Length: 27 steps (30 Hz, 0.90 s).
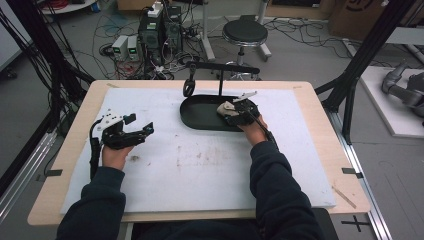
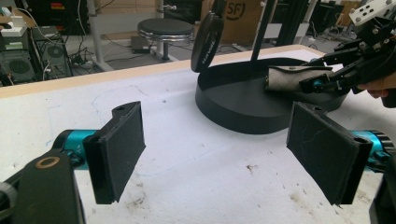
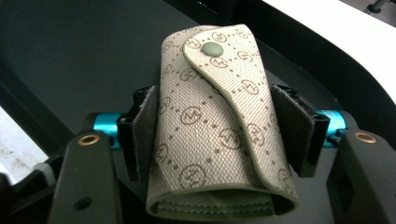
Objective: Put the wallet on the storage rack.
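Presently catalogued, with clock directions read on the high view from the centre of the worktop.

Item one: key pouch [image 3: 219, 126], beige woven fabric with a repeating brown monogram, flap closed by a grey-green snap. It sits between the fingers [image 3: 142, 135] of the right gripper [image 1: 236, 111], at about one o'clock, over the black tray [image 1: 200, 117]. In the right gripper view the left pad lies against the pouch's side and the right pad sits at its other side, though whether that one presses is unclear. The left gripper view shows the pouch [image 2: 292, 77] with its far end low over the tray floor; whether it rests on the tray cannot be told.

Item two: black tray, oval, shallow, raised rim, at twelve to one o'clock on the white mat [image 1: 200, 170]. A thin black post rises from it and carries a horizontal bar [image 1: 222, 68]; a black strap [image 1: 188, 87] hangs from the bar's left end, just above the tray's rim.

Item three: left gripper [image 1: 142, 132], at nine o'clock, well apart from the tray, pointing towards three o'clock. Its fingers [image 2: 119, 149] are spread wide with nothing between them, above bare mat.

Item four: white mat, stained brown near the centre, covering most of the wooden worktop [image 1: 325, 115].

Item five: round stool [image 1: 245, 32] and computer cases [image 1: 160, 30] on the floor beyond twelve o'clock.
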Each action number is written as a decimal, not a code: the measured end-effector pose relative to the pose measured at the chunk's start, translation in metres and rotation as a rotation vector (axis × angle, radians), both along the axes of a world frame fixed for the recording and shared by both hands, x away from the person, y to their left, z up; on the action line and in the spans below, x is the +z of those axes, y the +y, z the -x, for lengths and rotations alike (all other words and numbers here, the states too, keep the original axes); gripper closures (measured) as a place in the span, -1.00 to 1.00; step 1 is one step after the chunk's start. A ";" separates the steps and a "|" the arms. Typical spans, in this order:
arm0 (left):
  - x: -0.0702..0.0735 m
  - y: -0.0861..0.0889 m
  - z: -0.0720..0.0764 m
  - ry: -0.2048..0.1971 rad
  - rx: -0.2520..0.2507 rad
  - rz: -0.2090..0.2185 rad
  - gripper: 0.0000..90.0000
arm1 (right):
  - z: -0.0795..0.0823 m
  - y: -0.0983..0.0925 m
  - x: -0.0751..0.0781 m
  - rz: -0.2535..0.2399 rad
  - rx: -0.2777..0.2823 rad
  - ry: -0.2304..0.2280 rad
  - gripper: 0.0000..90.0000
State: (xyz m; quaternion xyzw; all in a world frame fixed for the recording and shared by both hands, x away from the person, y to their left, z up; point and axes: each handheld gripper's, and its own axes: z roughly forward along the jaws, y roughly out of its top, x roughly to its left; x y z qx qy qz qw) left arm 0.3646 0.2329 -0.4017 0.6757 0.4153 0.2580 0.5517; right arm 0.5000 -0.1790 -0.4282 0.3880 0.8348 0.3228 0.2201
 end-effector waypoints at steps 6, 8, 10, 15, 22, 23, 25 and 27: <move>0.000 0.001 0.001 -0.004 0.004 0.004 -0.57 | 0.011 -0.009 0.012 -0.062 0.002 -0.039 -0.23; 0.000 0.001 0.001 -0.003 0.004 0.003 -0.57 | 0.015 -0.017 0.018 -0.082 0.010 -0.040 -0.26; 0.000 0.001 0.001 -0.004 0.004 0.004 -0.57 | 0.019 -0.024 0.025 -0.097 0.024 -0.046 -0.26; 0.000 0.001 0.001 -0.003 0.002 0.007 -0.57 | 0.034 -0.049 0.036 -0.155 0.039 -0.082 -0.36; 0.000 0.001 -0.001 -0.011 0.015 0.019 -0.57 | 0.060 -0.080 0.035 -0.154 0.043 -0.083 -0.56; 0.000 0.001 -0.001 -0.010 0.015 0.025 -0.57 | 0.065 -0.085 0.035 -0.144 0.041 -0.088 -0.56; 0.000 0.000 -0.001 -0.012 0.013 0.028 -0.57 | 0.074 -0.092 0.034 -0.137 0.032 -0.088 -0.56; 0.000 -0.001 -0.001 -0.014 0.013 0.028 -0.57 | 0.084 -0.099 0.034 -0.141 0.025 -0.095 -0.56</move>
